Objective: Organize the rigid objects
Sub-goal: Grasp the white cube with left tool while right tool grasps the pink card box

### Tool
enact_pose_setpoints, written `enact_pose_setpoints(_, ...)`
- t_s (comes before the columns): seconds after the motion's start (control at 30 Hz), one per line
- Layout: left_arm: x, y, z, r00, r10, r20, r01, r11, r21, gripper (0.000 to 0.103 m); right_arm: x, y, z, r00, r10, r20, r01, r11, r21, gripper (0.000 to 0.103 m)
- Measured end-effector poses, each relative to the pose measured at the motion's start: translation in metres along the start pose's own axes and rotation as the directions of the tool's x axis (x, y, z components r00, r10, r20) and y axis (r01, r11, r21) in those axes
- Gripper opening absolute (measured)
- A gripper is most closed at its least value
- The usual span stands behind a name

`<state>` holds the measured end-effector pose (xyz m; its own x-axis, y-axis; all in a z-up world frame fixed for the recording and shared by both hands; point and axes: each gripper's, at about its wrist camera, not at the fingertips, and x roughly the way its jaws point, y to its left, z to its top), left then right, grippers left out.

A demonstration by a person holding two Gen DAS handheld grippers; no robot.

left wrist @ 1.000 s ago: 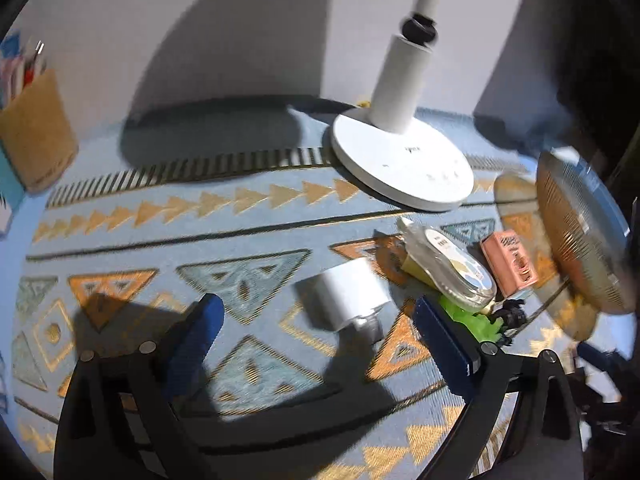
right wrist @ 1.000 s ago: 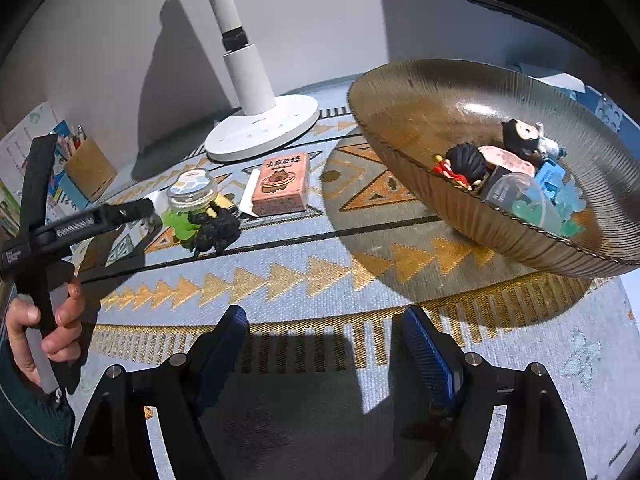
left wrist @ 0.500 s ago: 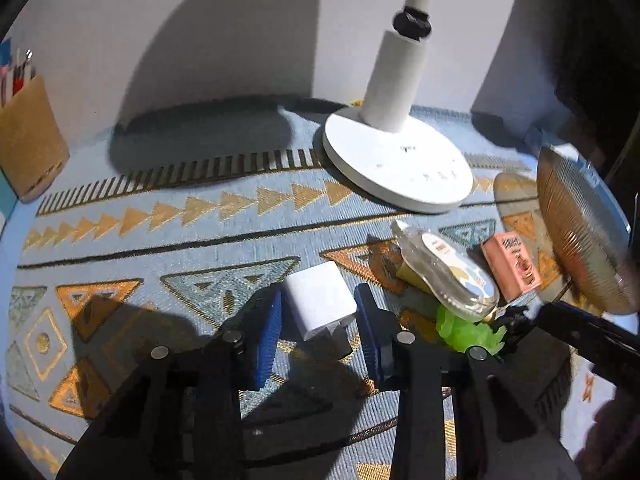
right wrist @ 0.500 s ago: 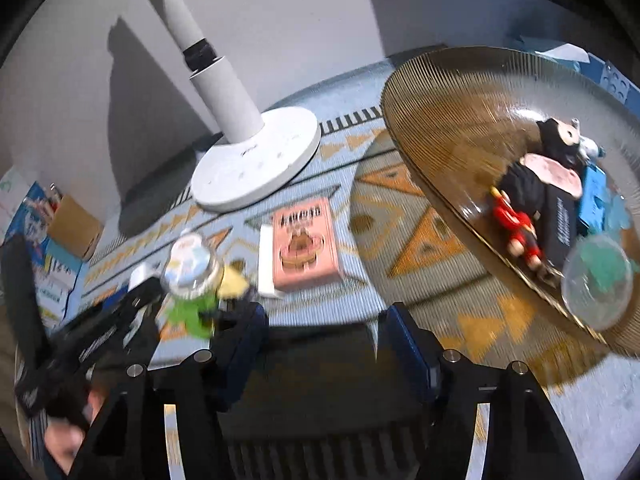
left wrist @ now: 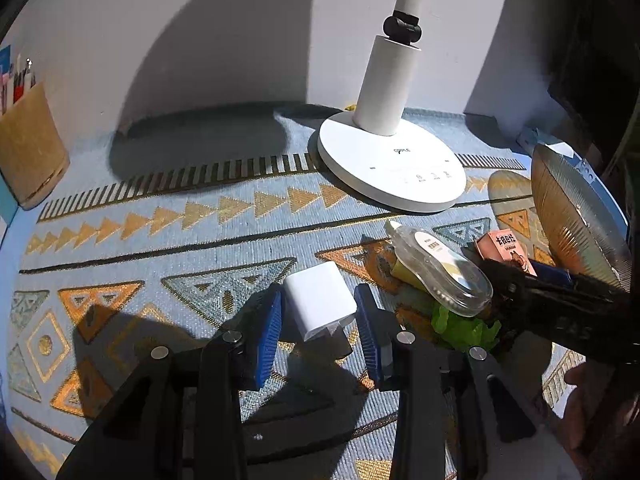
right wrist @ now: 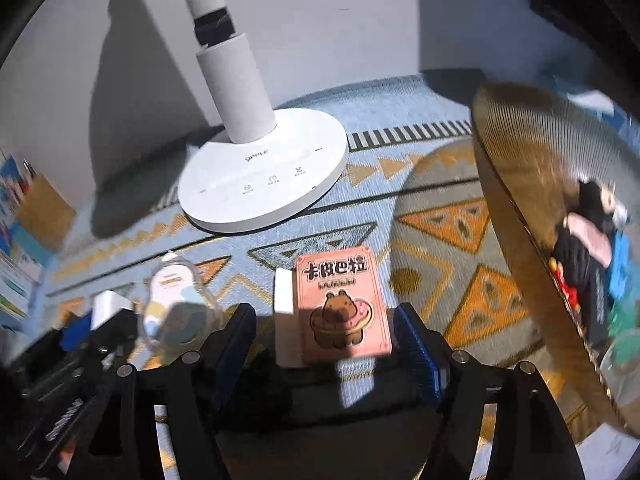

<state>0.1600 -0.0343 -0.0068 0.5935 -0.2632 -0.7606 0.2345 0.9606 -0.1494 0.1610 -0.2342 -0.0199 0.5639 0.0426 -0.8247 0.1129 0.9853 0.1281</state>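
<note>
left claw (left wrist: 318,334): now clenched on white charger (left wrist: 320,306) | right claw (right wrist: 326,350): arrived astride pink box (right wrist: 342,306), jaws opening, released | both pickups starting

My left gripper (left wrist: 318,334) is matte black plastic, each finger faced with a ribbed blue pad (left wrist: 269,340) and pinned by round silver screws, all nearest me from the white lamp base (left wrist: 392,164). My right gripper (right wrist: 326,354) is built the same: black angular arms, blue ribbed pads (right wrist: 418,354), silver screw heads. White lettering runs along one black arm in the right wrist view.
</note>
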Motion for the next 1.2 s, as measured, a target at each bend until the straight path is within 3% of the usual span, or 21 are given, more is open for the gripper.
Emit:
enact_pose_setpoints(0.07, 0.000, -0.001, 0.000, 1.000, 0.001, 0.000, -0.001, 1.000, 0.002, 0.033, 0.005, 0.004, 0.004, 0.999, -0.035, -0.004, 0.035, 0.999, -0.034, 0.069)
enact_pose_setpoints(0.23, 0.000, -0.001, 0.000, 1.000, 0.001, 0.003, -0.001, 1.000, 0.007, 0.033, 0.006, 0.006, 0.006, 0.999, -0.045, 0.013, 0.046, 0.994, -0.103, 0.048)
enact_pose_setpoints(0.27, 0.001, -0.001, 0.000, 1.000, 0.001, 0.003, -0.001, 1.000, 0.009, 0.033, 0.003, 0.006, 0.006, 0.999, -0.050, 0.021, 0.052, 0.992, -0.114, 0.039)
enact_pose_setpoints(0.43, 0.000, -0.001, 0.000, 1.000, 0.005, 0.007, -0.005, 1.000, 0.015, 0.033, -0.011, -0.014, -0.007, 0.999, 0.016, -0.028, -0.018, 0.996, -0.085, 0.039)
enact_pose_setpoints(0.67, -0.002, -0.003, 0.000, 1.000, 0.015, 0.019, -0.016, 0.999, 0.034, 0.033, -0.069, -0.036, -0.067, 0.994, 0.110, -0.020, -0.112, 0.986, -0.126, 0.040)
enact_pose_setpoints(0.93, -0.006, -0.002, -0.001, 0.999, 0.025, 0.034, -0.026, 0.999, 0.028, 0.033, -0.081, -0.043, -0.104, 0.997, 0.076, -0.031, -0.081, 0.977, -0.199, 0.040)
enact_pose_setpoints(1.0, -0.006, 0.000, -0.001, 0.999, 0.021, 0.034, -0.022, 1.000, 0.018, 0.033, -0.081, -0.043, -0.105, 0.996, 0.088, -0.032, -0.093, 0.977, -0.191, 0.044)
enact_pose_setpoints(1.1, -0.005, 0.003, -0.001, 0.999, 0.015, 0.029, -0.015, 1.000, 0.004, 0.033, -0.080, -0.039, -0.104, 0.995, 0.096, -0.040, -0.102, 0.975, -0.197, 0.057)
enact_pose_setpoints(1.2, -0.005, 0.002, -0.001, 0.999, 0.017, 0.032, -0.017, 1.000, 0.006, 0.033, -0.075, -0.034, -0.106, 0.999, 0.050, -0.016, -0.052, 0.971, -0.234, 0.057)
